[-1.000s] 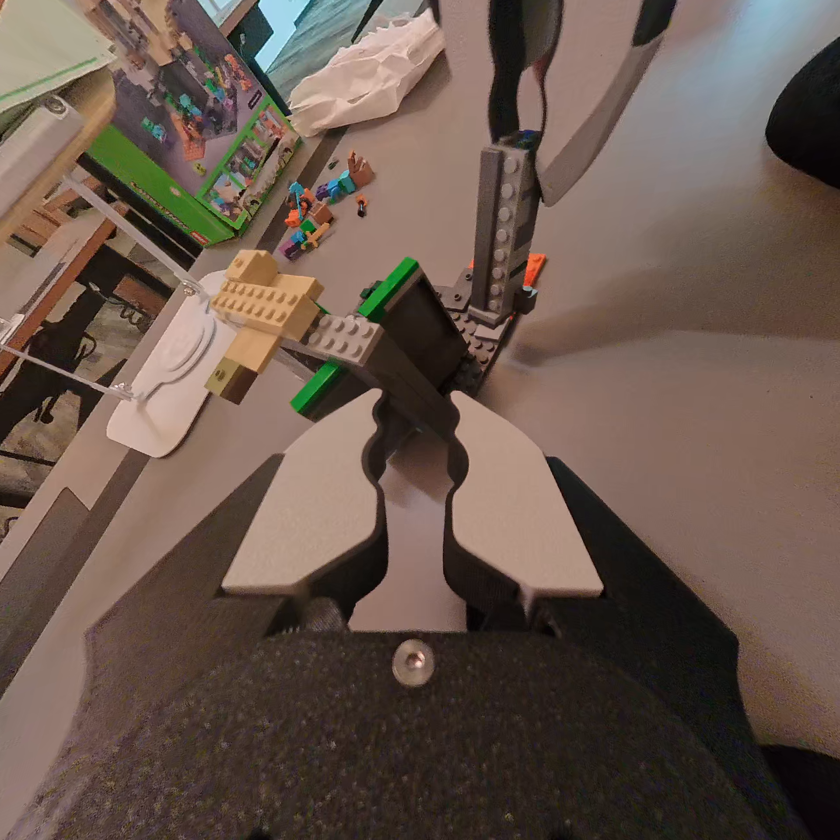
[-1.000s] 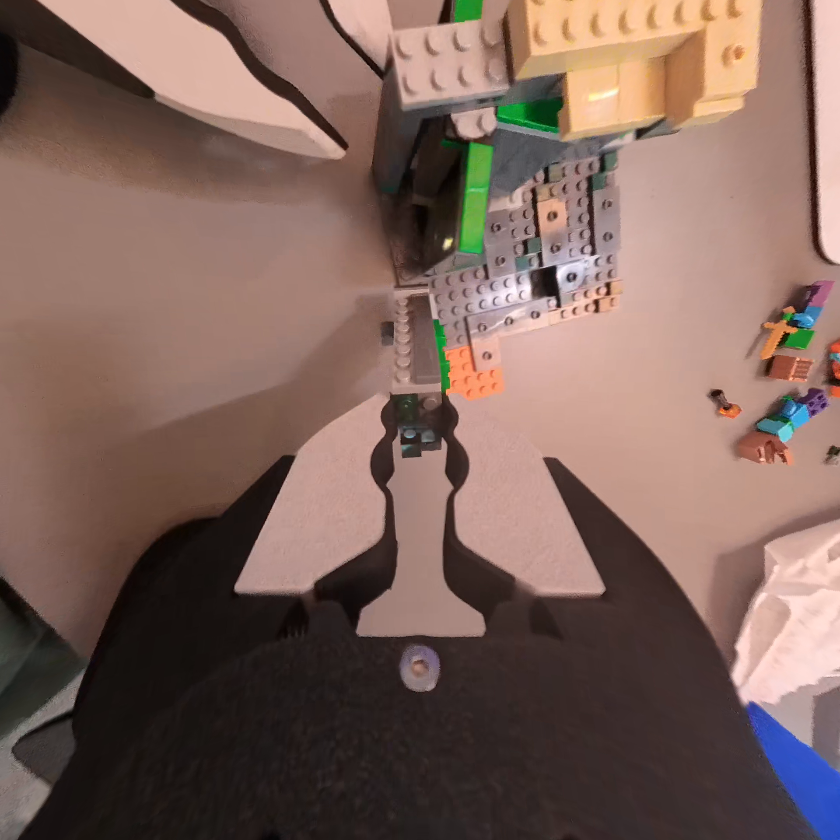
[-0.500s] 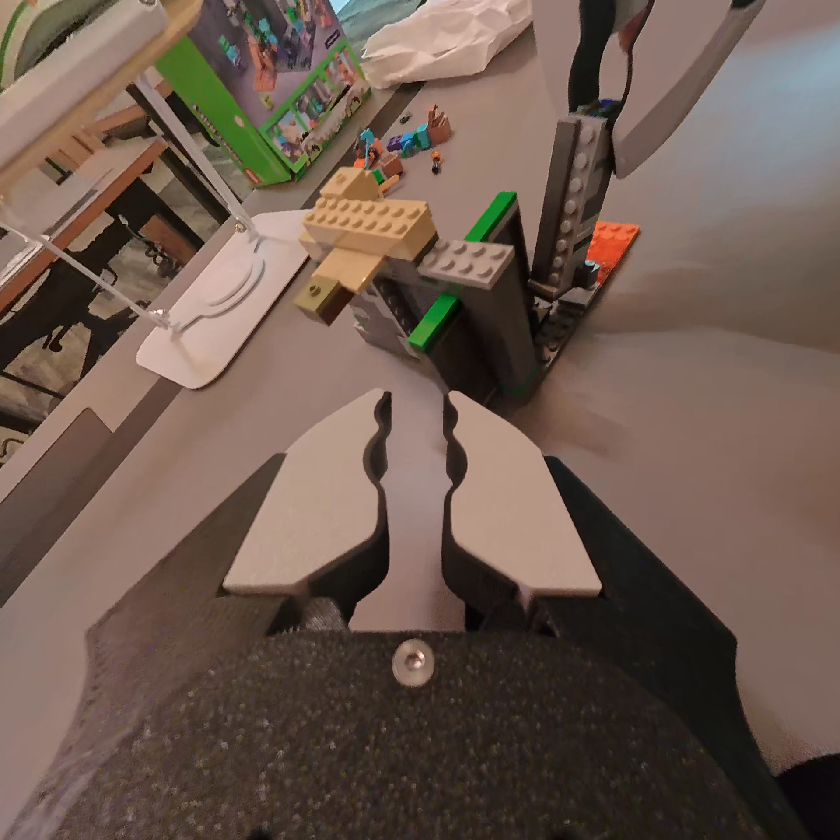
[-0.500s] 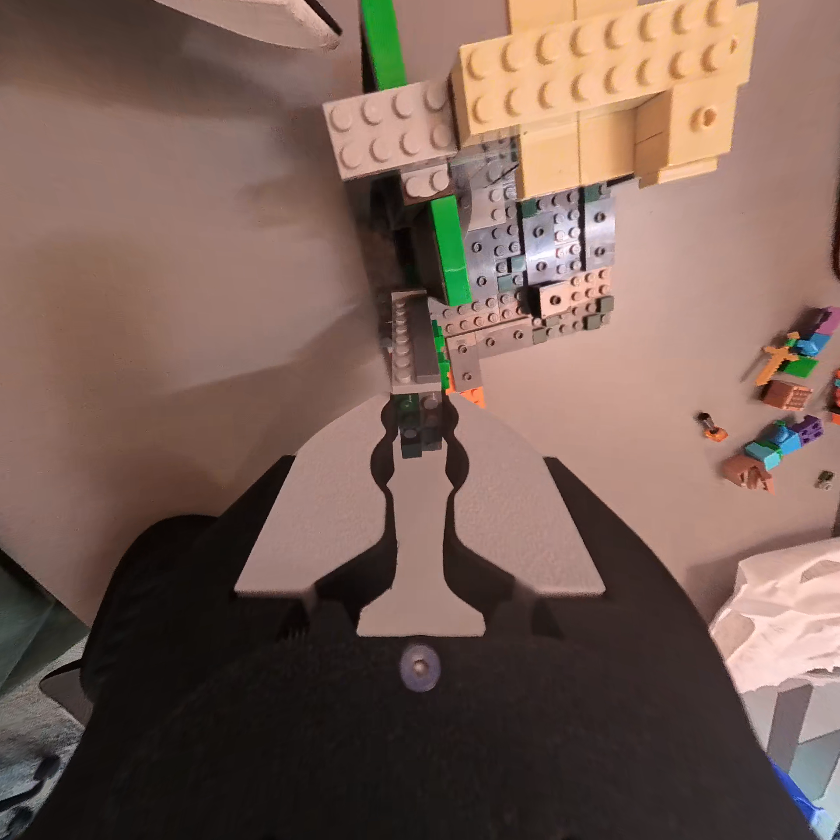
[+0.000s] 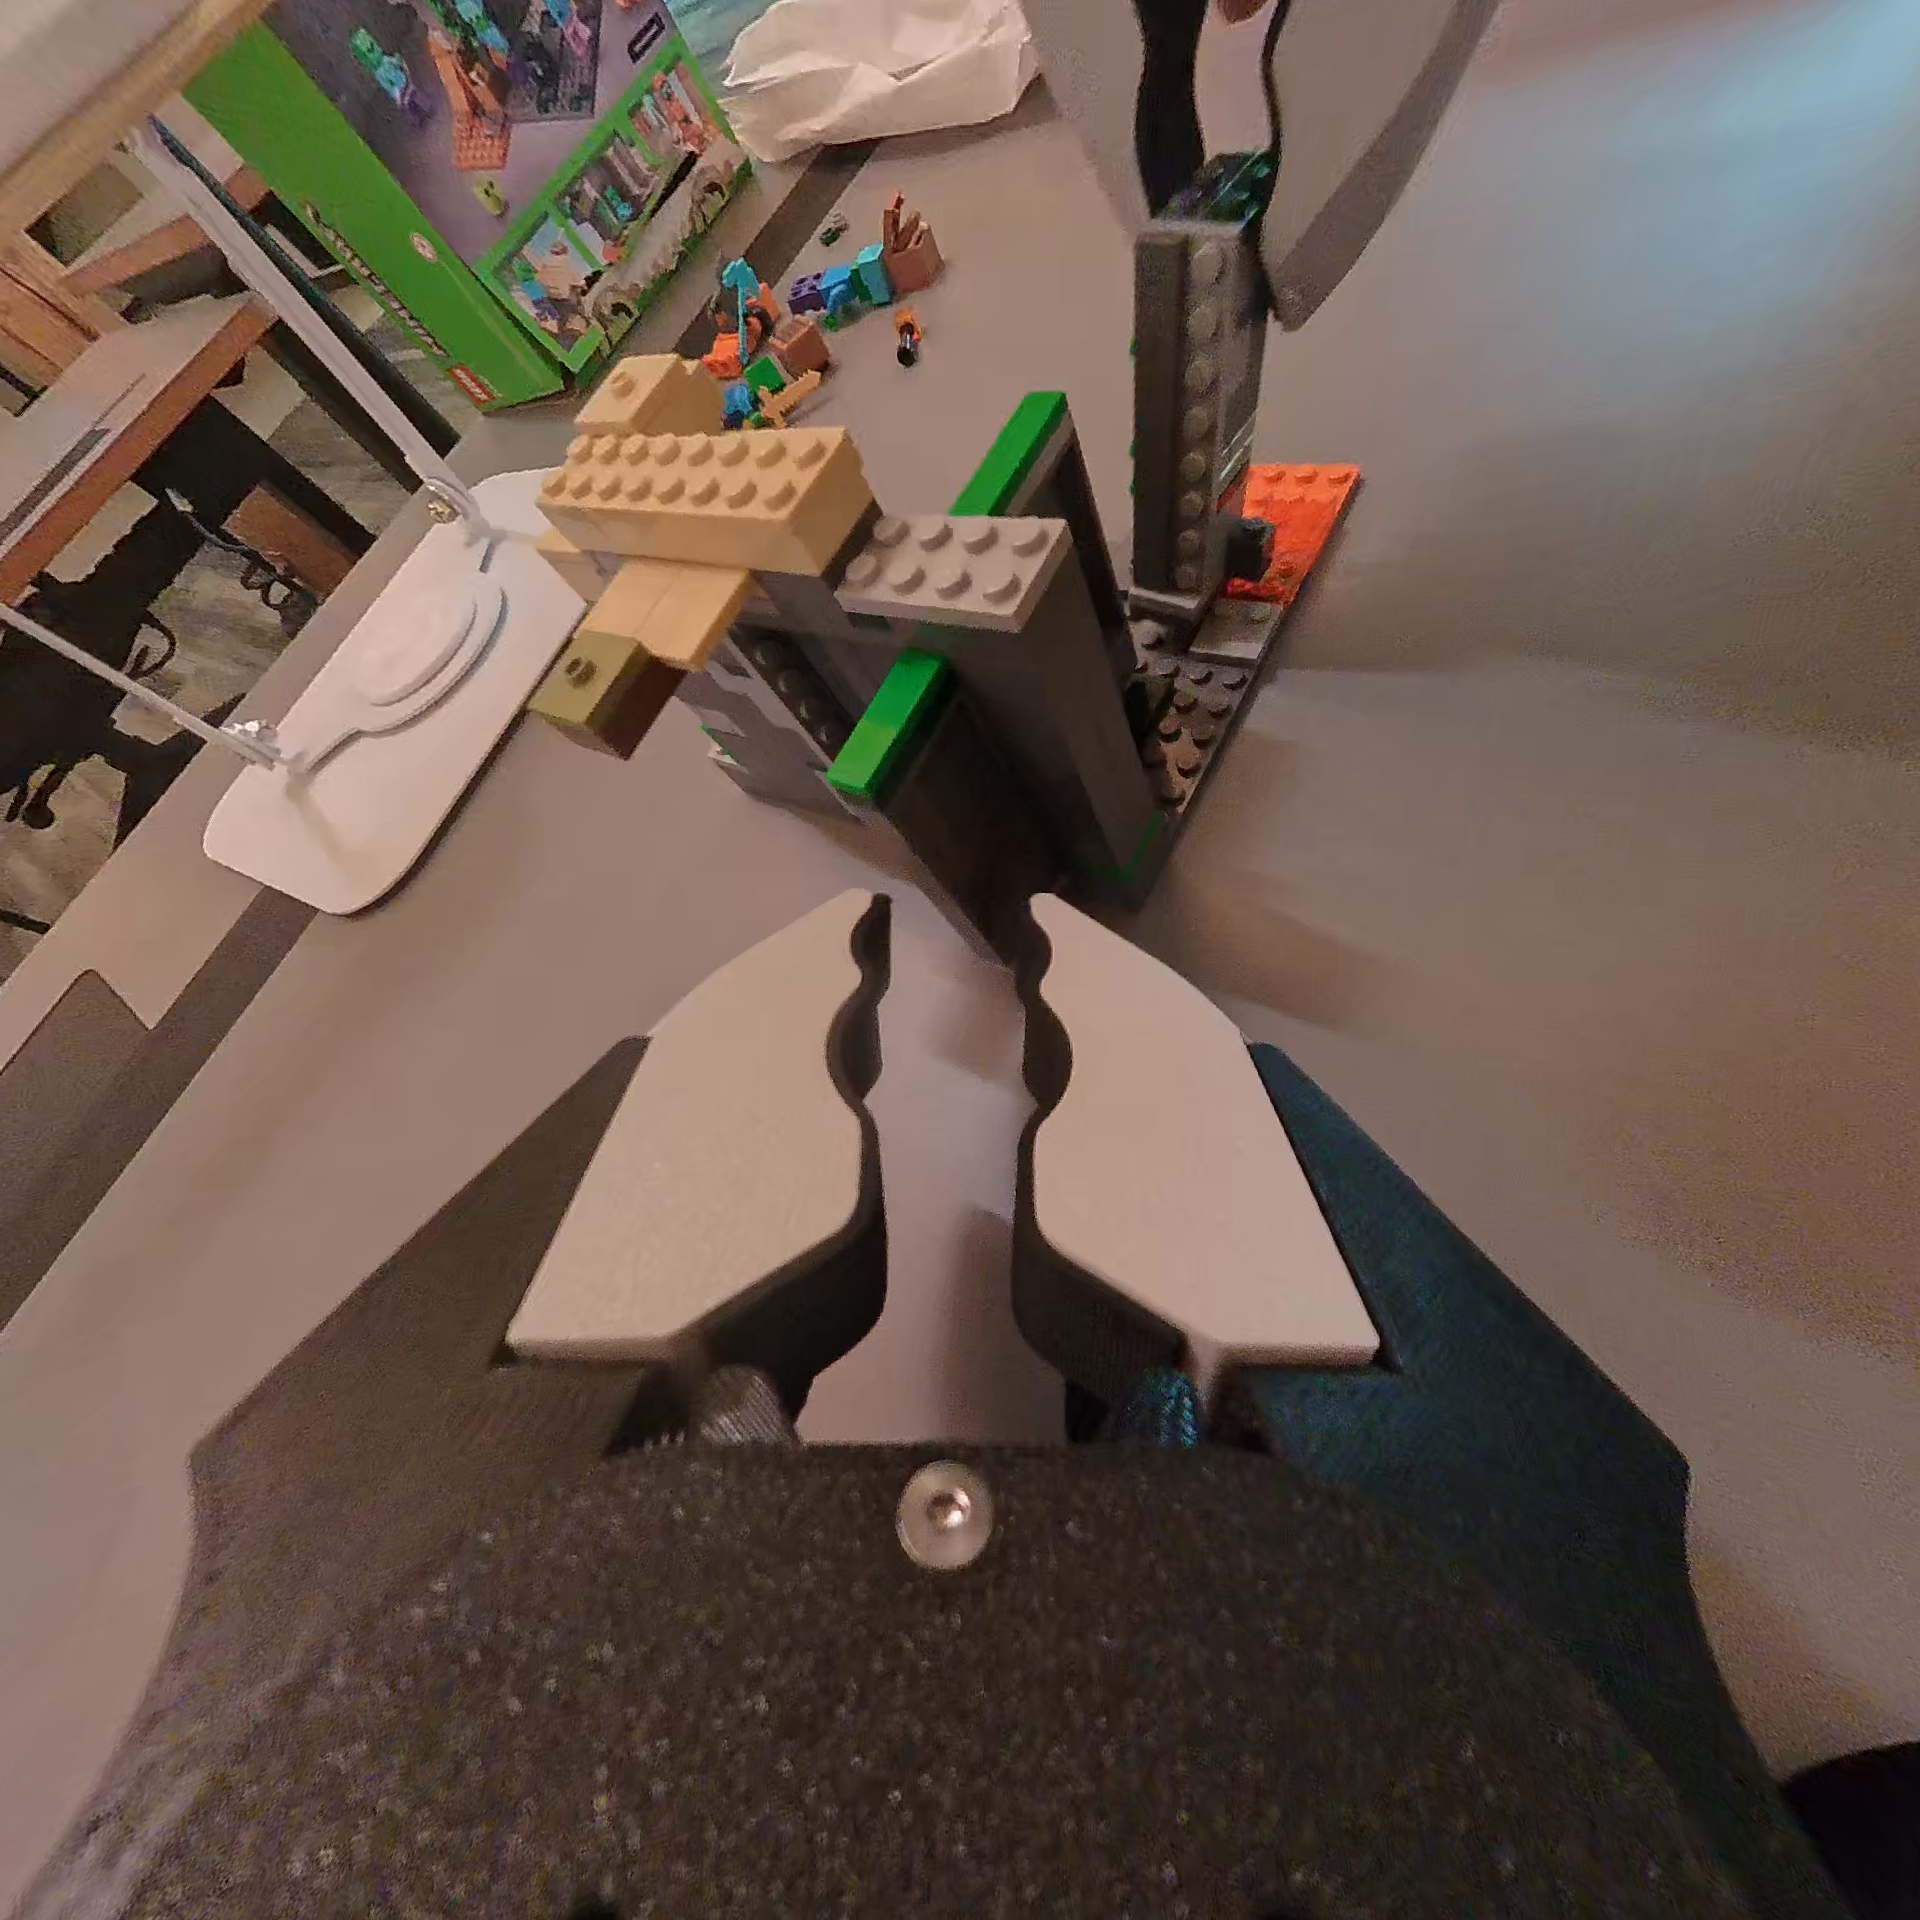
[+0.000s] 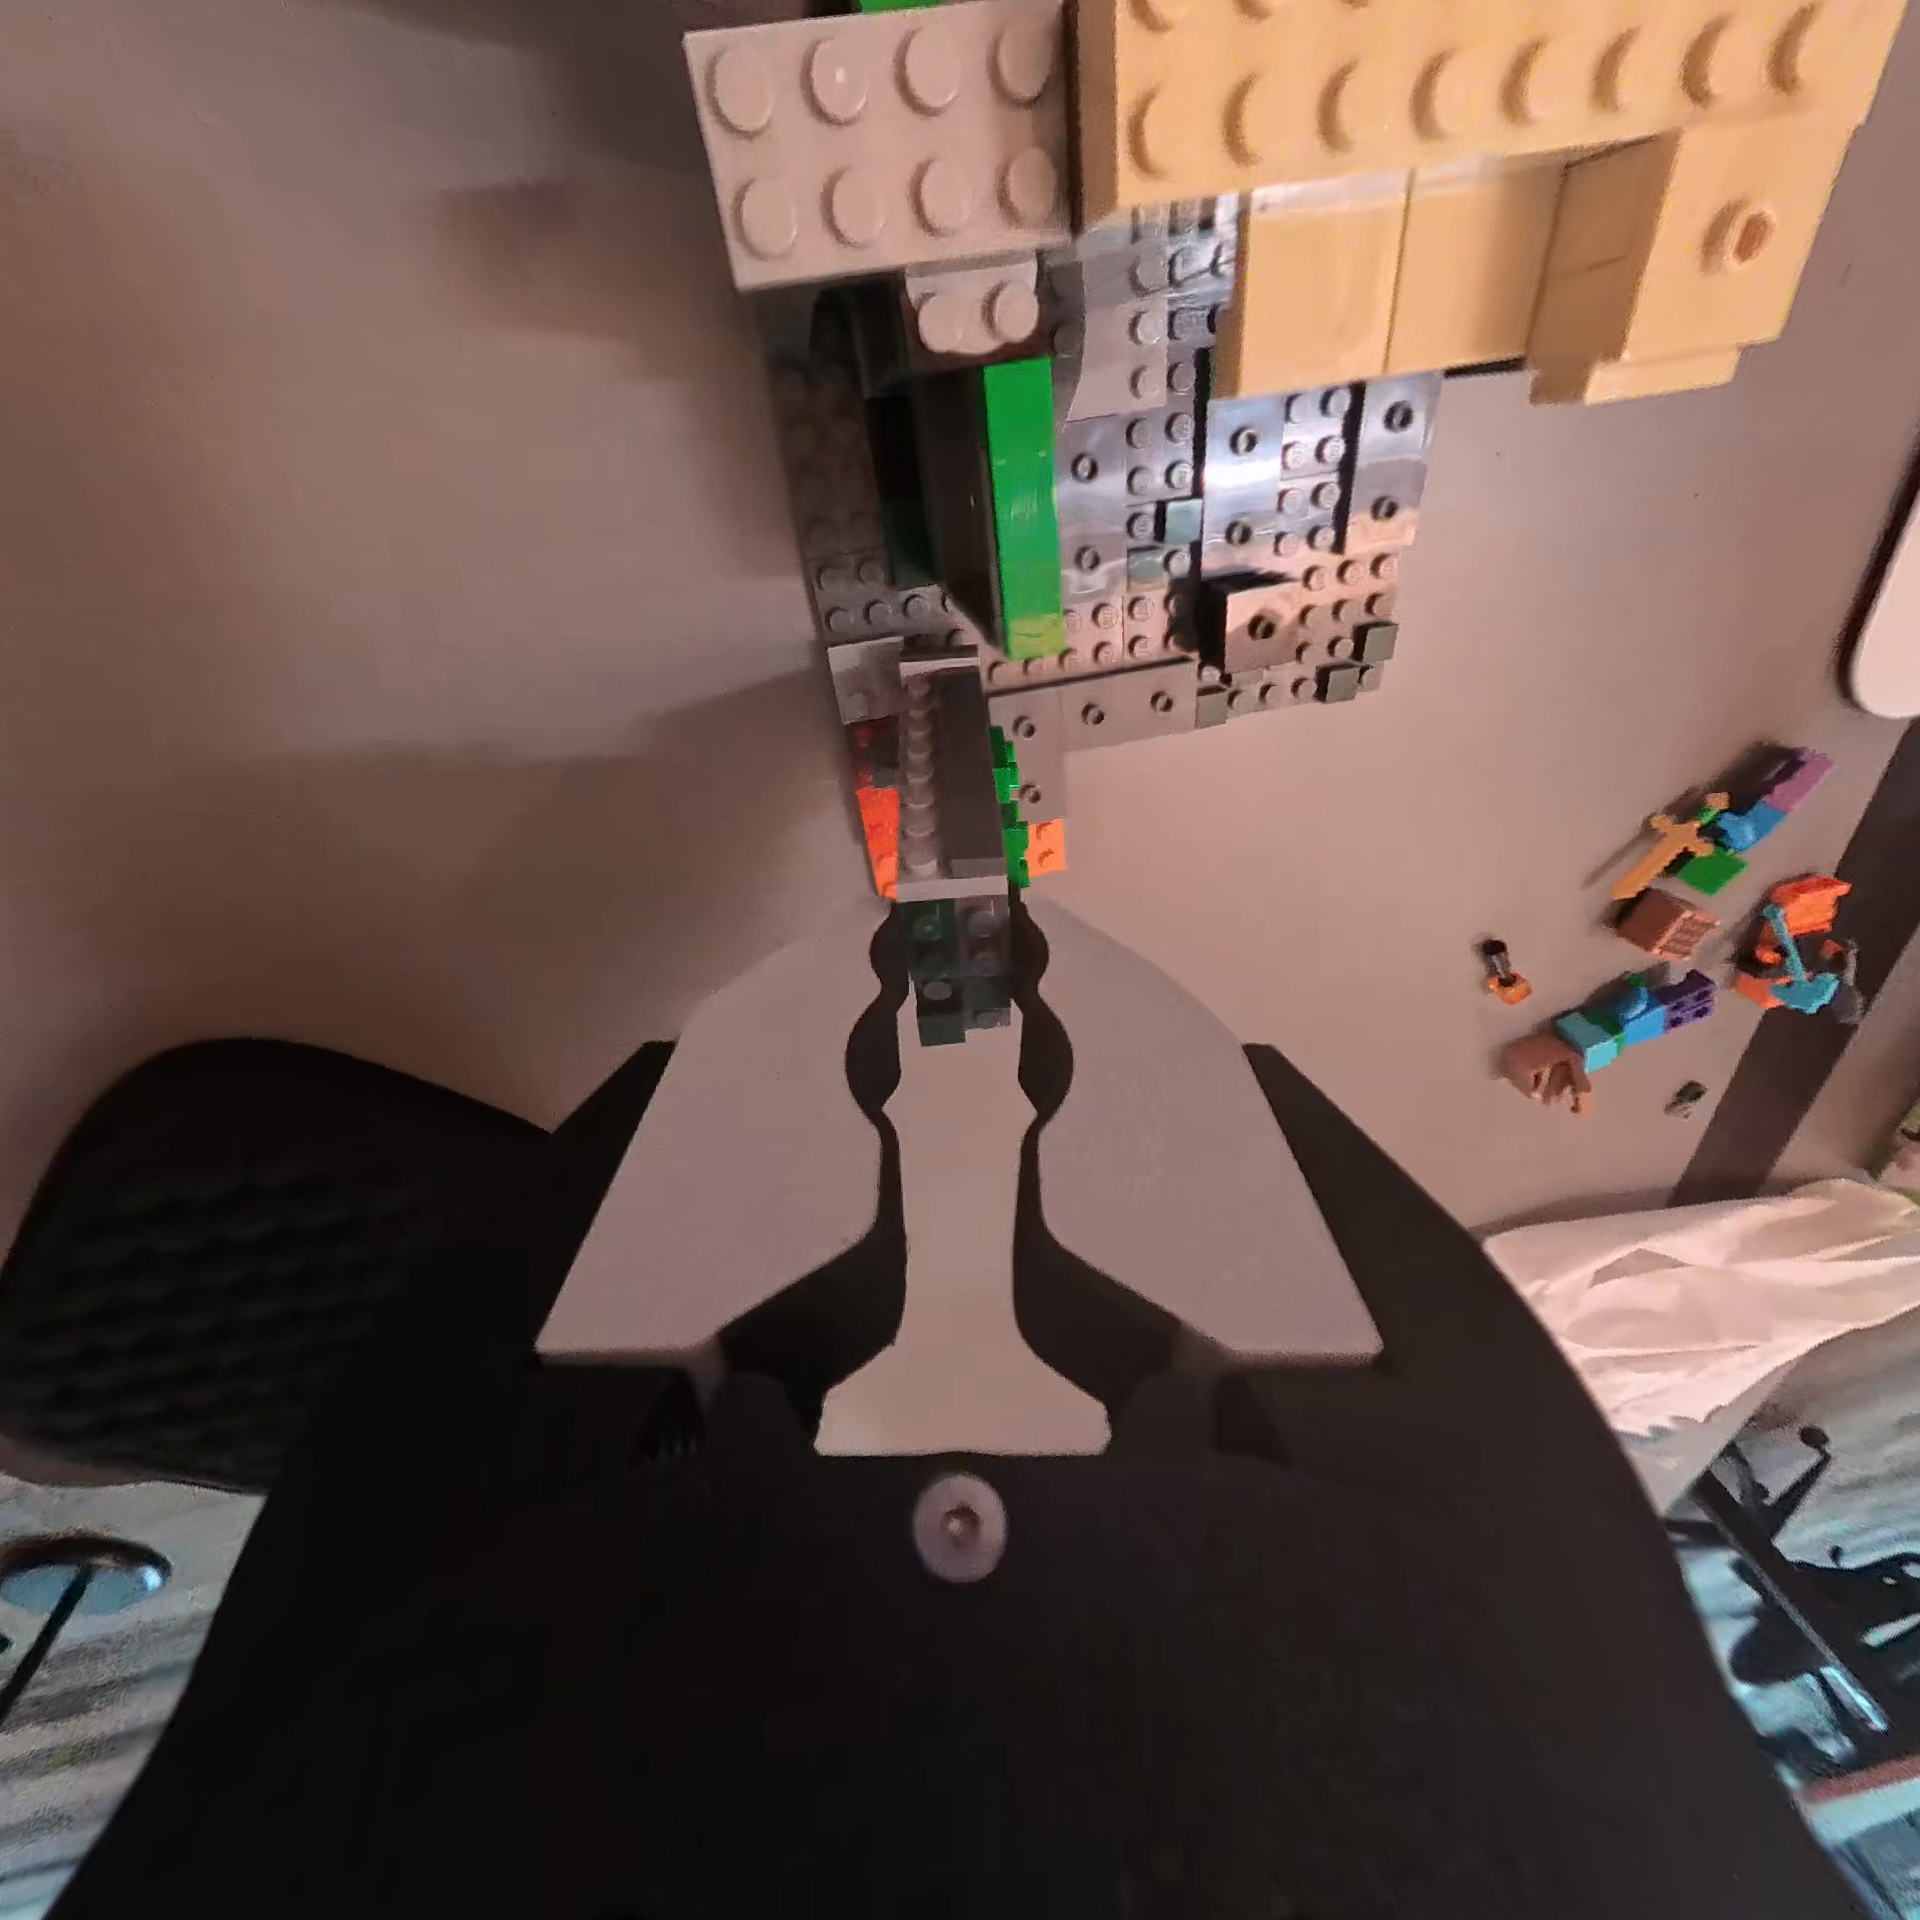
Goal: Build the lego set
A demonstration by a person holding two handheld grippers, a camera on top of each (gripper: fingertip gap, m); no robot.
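Near the middle of the grey tabletop (image 5: 1558, 935) stands the lego build (image 5: 997, 665), a dark grey studded base plate with walls rising from it. A tall grey pillar (image 5: 1190, 416) stands upright at one corner of the base, its long axis vertical and its row of studs facing sideways, next to an orange plate (image 5: 1294, 509) at the base's edge. From the main wall a tan block section (image 5: 696, 509) and a light grey 2x4 brick (image 5: 956, 566) jut out level, their long axis running toward the white stand base (image 5: 384, 717) that lies near the table's edge. Green strips (image 5: 888, 722) trim the dark wall.

The right gripper (image 6: 951, 925) comes down onto the pillar from above, its fingers closed against a small dark green and grey piece (image 6: 956, 971) at the pillar's top. In the left wrist view its two pale fingers (image 5: 1340, 177) flank the pillar top.

The left gripper (image 5: 956, 914) hangs just short of the build's near wall, its fingers a narrow gap apart with nothing between them.

Loose small pieces (image 5: 821, 312) are scattered beyond the build, toward the green set box (image 5: 416, 229) and a crumpled white bag (image 5: 883, 73) at the far edge.
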